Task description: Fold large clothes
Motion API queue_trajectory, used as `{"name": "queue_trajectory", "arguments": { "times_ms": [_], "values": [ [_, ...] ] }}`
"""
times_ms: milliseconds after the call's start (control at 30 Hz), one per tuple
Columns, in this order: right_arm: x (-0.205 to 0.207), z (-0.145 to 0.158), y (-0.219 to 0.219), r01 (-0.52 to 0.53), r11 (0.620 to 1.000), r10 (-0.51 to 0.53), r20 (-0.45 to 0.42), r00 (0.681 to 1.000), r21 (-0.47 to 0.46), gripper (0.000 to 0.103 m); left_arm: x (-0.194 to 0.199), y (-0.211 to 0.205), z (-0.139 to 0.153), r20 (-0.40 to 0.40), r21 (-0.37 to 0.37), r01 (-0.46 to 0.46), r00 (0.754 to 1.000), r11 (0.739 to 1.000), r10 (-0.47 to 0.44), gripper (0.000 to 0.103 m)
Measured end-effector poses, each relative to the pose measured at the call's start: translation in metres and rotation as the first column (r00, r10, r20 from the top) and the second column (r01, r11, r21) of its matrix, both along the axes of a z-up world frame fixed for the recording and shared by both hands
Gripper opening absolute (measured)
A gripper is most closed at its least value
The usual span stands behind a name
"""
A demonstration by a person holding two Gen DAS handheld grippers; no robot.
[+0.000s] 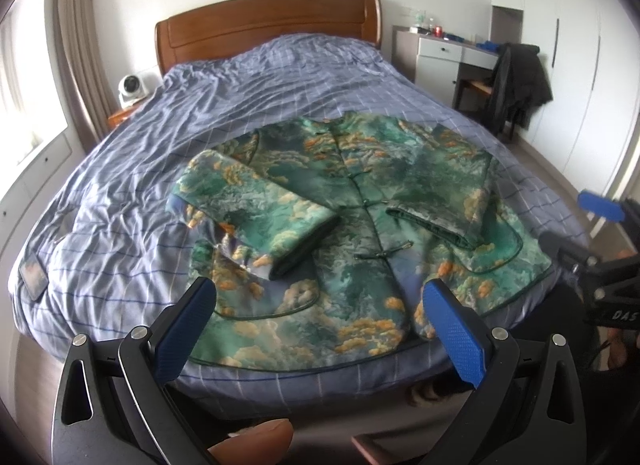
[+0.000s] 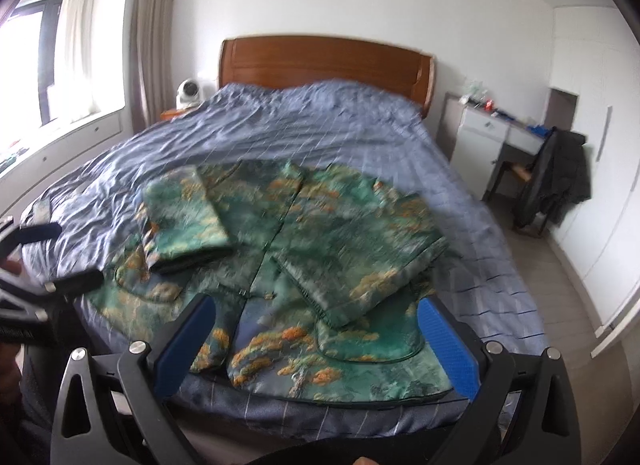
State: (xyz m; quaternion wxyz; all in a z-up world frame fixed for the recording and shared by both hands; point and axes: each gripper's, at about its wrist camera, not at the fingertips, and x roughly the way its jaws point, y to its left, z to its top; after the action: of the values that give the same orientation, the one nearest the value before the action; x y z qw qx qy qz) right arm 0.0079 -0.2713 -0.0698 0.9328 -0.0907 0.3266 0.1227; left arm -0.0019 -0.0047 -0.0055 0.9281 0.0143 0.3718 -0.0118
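While green jacket [image 1: 360,225] lay flat on bed [image 1: 140,169], front up, both sleeves were folded in across chest. Jacket sat near foot end of bed, on blue striped cover. Left hand-held gripper [image 1: 320,329] hung above jacket's bottom edge, jaws wide apart, holding nothing. Right hand-held gripper [image 2: 320,341] hung over same edge, jaws also wide apart, nothing between them. Right view was blurry. Brown headboard [image 1: 272,21] stood at far end. Dark coat [image 1: 518,81] hung on chair by white table [image 1: 440,51].
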Motion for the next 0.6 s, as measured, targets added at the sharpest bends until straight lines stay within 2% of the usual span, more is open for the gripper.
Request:
{"name": "queue_trajectory", "arguments": {
  "times_ms": [100, 200, 367, 467, 600],
  "values": [
    [0.017, -0.015, -0.002, -0.053, 0.998, 0.051, -0.068, 0.996, -0.035, 0.103, 0.003, 0.013, -0.005, -0.017, 0.007, -0.038, 0.999, 0.999, 0.038, 0.103],
    [0.035, -0.019, -0.011, -0.069, 0.995, 0.067, -0.039, 0.997, -0.074, 0.103, 0.005, 0.033, -0.014, -0.048, -0.019, -0.099, 0.994, 0.995, 0.098, 0.103],
    [0.081, -0.042, -0.009, -0.096, 0.985, 0.084, -0.084, 0.993, -0.143, 0.103, 0.007, 0.045, -0.024, -0.088, -0.037, -0.159, 0.984, 0.987, 0.155, 0.103],
    [0.097, -0.07, 0.017, -0.225, 0.954, 0.205, -0.114, 0.972, -0.2, 0.103, 0.008, 0.043, -0.025, -0.09, -0.032, -0.148, 0.985, 0.988, 0.145, 0.103],
    [0.126, -0.116, 0.038, -0.27, 0.914, 0.239, -0.137, 0.961, -0.302, 0.102, 0.008, 0.036, -0.025, -0.091, -0.008, -0.126, 0.988, 0.992, 0.125, 0.103]
  ]
}}
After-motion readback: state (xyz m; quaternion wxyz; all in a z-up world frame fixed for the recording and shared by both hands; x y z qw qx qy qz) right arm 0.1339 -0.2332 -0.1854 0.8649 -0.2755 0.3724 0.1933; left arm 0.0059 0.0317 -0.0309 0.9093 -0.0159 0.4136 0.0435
